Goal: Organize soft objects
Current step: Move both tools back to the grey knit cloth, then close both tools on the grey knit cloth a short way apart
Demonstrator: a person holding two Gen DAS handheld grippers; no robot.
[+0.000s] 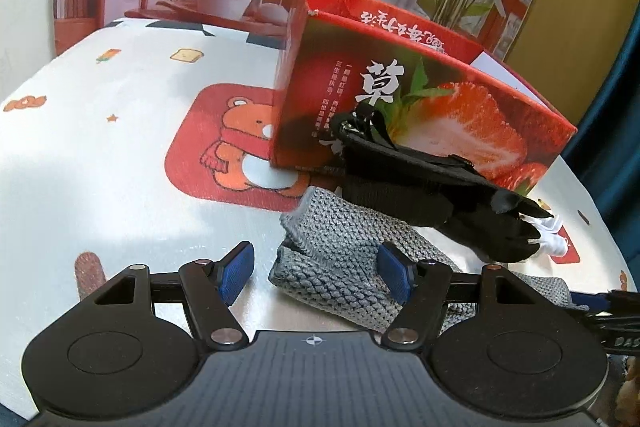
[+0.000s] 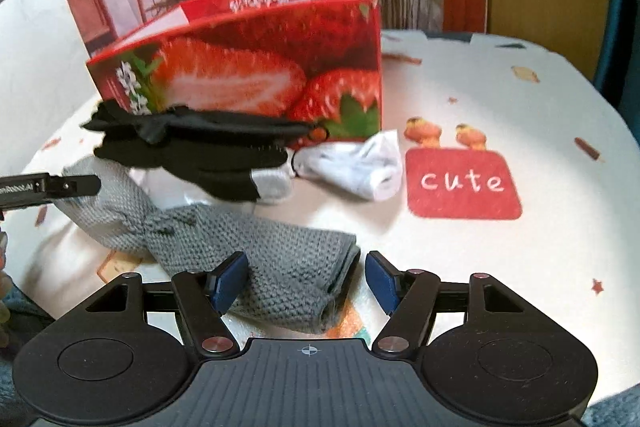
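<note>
A long grey knitted piece point(image 1: 332, 251) point(image 2: 256, 247) lies flat on the table in front of a red strawberry box point(image 1: 420, 107) point(image 2: 256, 67). My left gripper point(image 1: 316, 275) stands open around its one end, the left pad clear of the knit. At the other end my right gripper point(image 2: 306, 281) is open as well, and the knit lies between its blue pads. A black fabric item point(image 1: 440, 195) point(image 2: 192, 151) rests across the grey piece, against the box. A white sock point(image 2: 360, 167) point(image 1: 554, 233) lies beside it.
The box is open at the top and stands mid-table on a white tablecloth point(image 1: 120, 167) with bear prints and a red "cute" patch point(image 2: 462, 183). The other gripper's tip shows at each view's edge point(image 1: 608, 307) point(image 2: 52, 187). A printed backdrop stands behind.
</note>
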